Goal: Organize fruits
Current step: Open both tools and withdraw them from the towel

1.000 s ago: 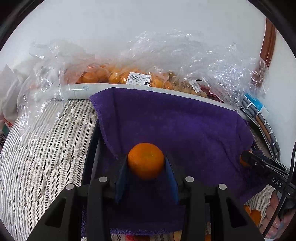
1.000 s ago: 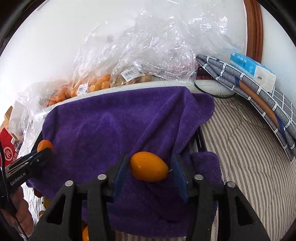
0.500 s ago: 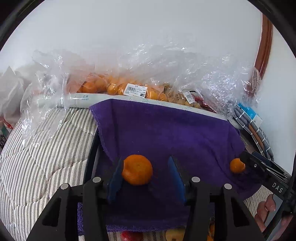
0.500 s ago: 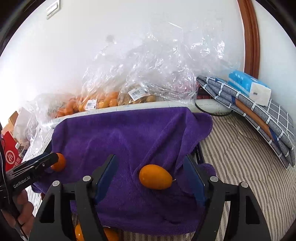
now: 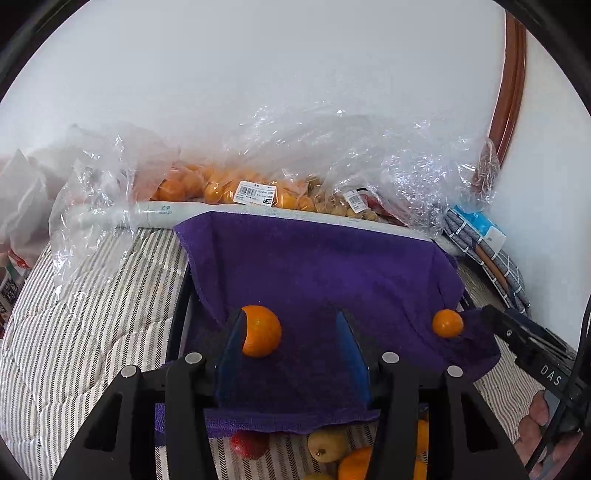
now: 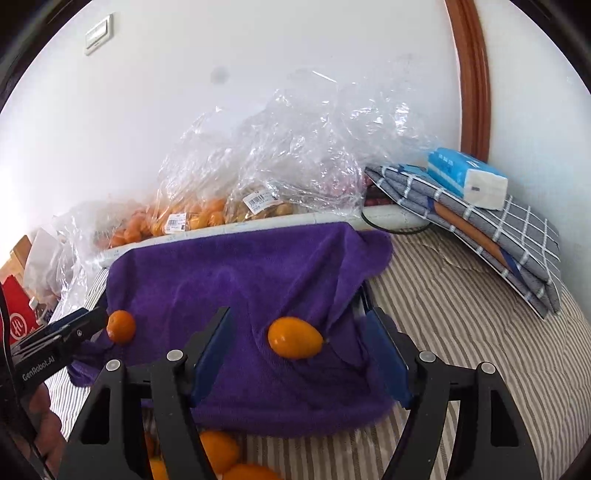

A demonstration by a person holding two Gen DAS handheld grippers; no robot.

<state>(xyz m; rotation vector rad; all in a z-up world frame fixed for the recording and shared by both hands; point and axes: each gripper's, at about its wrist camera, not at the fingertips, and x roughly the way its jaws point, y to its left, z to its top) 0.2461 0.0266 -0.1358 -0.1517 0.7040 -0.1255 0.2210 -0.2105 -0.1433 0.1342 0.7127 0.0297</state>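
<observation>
Mandarin (image 5: 260,330) on purple towel (image 5: 325,266), touching your left gripper's (image 5: 291,347) left pad, jaws wide, empty | oval kumquat (image 6: 294,338) lies crosswise, centred before your right gripper (image 6: 301,354), likewise wide (nothing held) | remaining fruits (image 5: 343,452) nearer you, below towel's edge.

Plain white wall (image 6: 258,74) with a white switch plate (image 6: 98,34). Curved brown wooden frame (image 6: 471,74) at right. Striped grey-and-white quilted bed cover (image 6: 480,332) below. Bright daylight.
</observation>
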